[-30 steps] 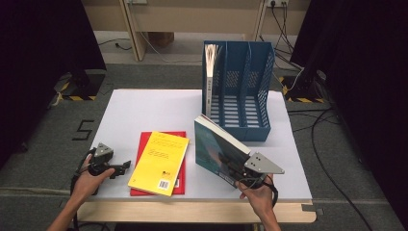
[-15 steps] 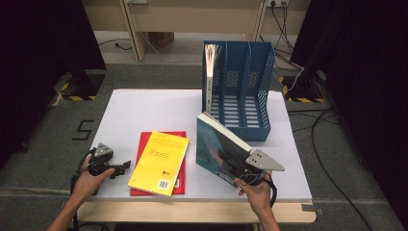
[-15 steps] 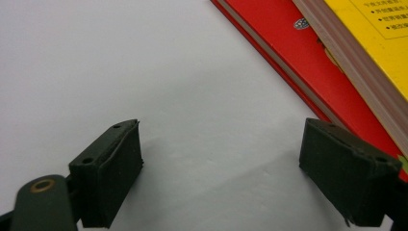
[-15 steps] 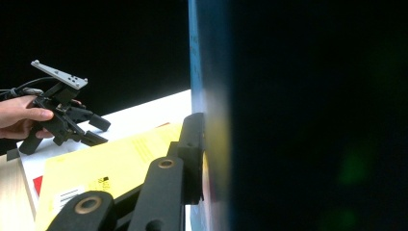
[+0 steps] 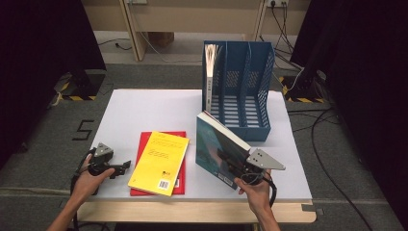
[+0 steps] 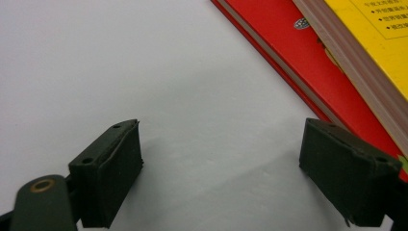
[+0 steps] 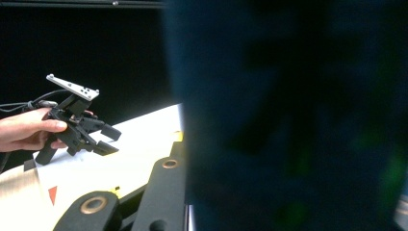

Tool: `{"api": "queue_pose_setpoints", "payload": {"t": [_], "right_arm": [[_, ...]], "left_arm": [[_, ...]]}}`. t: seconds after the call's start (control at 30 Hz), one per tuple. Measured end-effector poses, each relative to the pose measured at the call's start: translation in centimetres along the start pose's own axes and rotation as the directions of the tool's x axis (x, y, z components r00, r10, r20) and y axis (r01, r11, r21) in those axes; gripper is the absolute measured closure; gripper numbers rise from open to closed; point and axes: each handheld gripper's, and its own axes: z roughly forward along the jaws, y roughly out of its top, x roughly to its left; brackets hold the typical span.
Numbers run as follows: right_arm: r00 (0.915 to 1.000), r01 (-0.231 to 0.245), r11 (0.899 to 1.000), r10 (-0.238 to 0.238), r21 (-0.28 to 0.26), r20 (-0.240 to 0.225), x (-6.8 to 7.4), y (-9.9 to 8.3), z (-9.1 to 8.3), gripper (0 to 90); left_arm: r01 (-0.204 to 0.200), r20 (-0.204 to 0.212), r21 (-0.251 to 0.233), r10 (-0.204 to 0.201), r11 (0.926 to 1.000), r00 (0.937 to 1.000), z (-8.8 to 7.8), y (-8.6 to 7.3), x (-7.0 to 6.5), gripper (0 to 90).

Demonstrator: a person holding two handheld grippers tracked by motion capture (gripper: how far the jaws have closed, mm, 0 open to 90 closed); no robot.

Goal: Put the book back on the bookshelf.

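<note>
We note the right gripper (image 5: pixel 231 161) clamped on a teal book (image 5: pixel 216 147), held tilted above the white worktop (image 5: pixel 144 108), just in front of the blue file rack (image 5: pixel 240 86). In the right gripper view the book's cover is dark and blurred, very close to the lens. One pale volume (image 5: pixel 210 72) stands in the rack's left slot. We see the left gripper (image 5: pixel 118 168) resting low at the worktop's near-left edge, jaws wide apart with nothing between them (bare surface in the left gripper view). Just beside it, a yellow book (image 5: pixel 161 161) lies on a red book (image 5: pixel 143 144).
</note>
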Motion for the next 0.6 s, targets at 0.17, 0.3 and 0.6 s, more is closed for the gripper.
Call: {"api": "queue_pose_setpoints", "payload": {"t": [0.17,0.3,0.6], "right_arm": [[0.9998,-0.017,1.0,0.017,-0.005,-0.009,0.2,0.4,0.3,74.1],[0.9989,-0.045,0.999,0.045,0.0,-0.015,0.4,0.7,0.5,74.1],[0.9976,-0.067,0.998,0.067,0.003,0.02,0.1,1.2,0.0,74.2]], "left_arm": [[0.0,0.0,0.0,0.0,1.0,1.0,0.0,0.0,0.0,13.9],[-0.001,-0.001,-0.001,0.001,1.0,1.0,0.0,0.0,0.0,14.0],[0.008,0.015,0.004,-0.008,1.0,0.9998,0.0,0.0,0.2,13.4]]}}
